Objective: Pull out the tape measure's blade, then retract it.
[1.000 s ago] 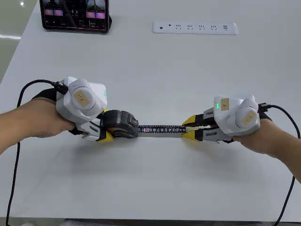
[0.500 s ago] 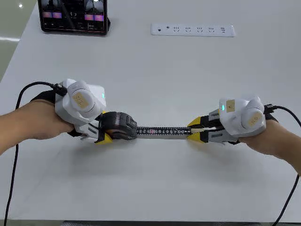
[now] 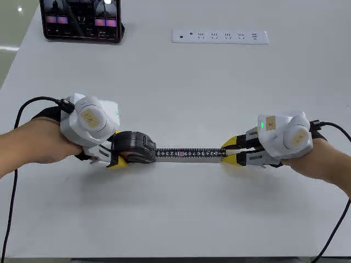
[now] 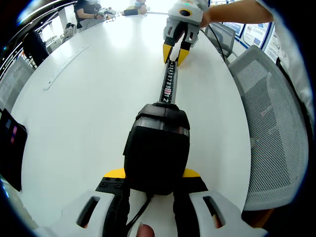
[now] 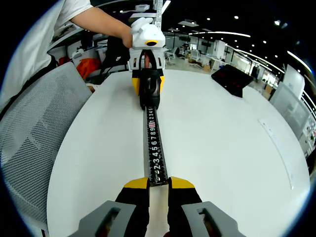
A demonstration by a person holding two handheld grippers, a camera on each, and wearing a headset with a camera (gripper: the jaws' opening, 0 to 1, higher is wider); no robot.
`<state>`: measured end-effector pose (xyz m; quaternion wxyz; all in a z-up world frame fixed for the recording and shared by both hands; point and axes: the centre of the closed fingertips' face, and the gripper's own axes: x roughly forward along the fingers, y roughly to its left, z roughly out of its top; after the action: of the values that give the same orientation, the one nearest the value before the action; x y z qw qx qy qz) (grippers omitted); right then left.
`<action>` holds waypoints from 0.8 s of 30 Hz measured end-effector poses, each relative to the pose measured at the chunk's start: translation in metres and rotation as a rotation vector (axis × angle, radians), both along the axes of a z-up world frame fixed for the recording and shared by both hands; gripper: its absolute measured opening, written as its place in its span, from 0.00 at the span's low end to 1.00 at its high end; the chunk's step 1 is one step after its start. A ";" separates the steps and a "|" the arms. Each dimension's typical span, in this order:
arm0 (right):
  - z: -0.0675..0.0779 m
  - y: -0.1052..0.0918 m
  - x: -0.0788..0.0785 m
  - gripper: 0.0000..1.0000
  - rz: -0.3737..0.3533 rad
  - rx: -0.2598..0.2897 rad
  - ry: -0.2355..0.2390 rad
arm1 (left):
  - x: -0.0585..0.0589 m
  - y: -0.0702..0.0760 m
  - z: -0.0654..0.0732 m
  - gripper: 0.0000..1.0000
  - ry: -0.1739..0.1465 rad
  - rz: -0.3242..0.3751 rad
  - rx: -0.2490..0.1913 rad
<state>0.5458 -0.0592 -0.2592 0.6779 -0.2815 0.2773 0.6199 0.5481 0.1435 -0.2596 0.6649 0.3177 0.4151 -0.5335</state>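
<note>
Head view catches a tablet [image 3: 81, 19] beyond tape measure [image 3: 134, 148] and blade [image 3: 189, 153].

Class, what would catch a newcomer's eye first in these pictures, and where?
A dark tape measure is clamped in the left gripper, its numbered blade stretched across the white table to the right gripper, which pinches its tip. Behind sit a power strip and a lit tablet.

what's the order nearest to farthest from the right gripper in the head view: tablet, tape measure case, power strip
From the right gripper, shut on the blade:
1. tape measure case, to its left, at the blade's other end
2. power strip, far side, ahead
3. tablet, far left corner
</note>
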 end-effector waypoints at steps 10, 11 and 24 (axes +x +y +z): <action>-0.003 -0.012 0.000 0.09 -0.001 -0.022 0.005 | 0.000 0.001 0.000 0.29 0.000 -0.007 0.006; -0.003 -0.014 0.000 0.09 0.000 -0.027 0.005 | 0.000 0.001 0.000 0.29 0.000 -0.008 0.006; -0.001 -0.027 -0.001 0.09 -0.003 -0.049 0.011 | -0.001 0.001 0.000 0.29 0.002 -0.012 0.012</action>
<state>0.5443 -0.0866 -0.2601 0.6702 -0.2939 0.2966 0.6136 0.5473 0.1445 -0.2594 0.6592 0.3238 0.4171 -0.5353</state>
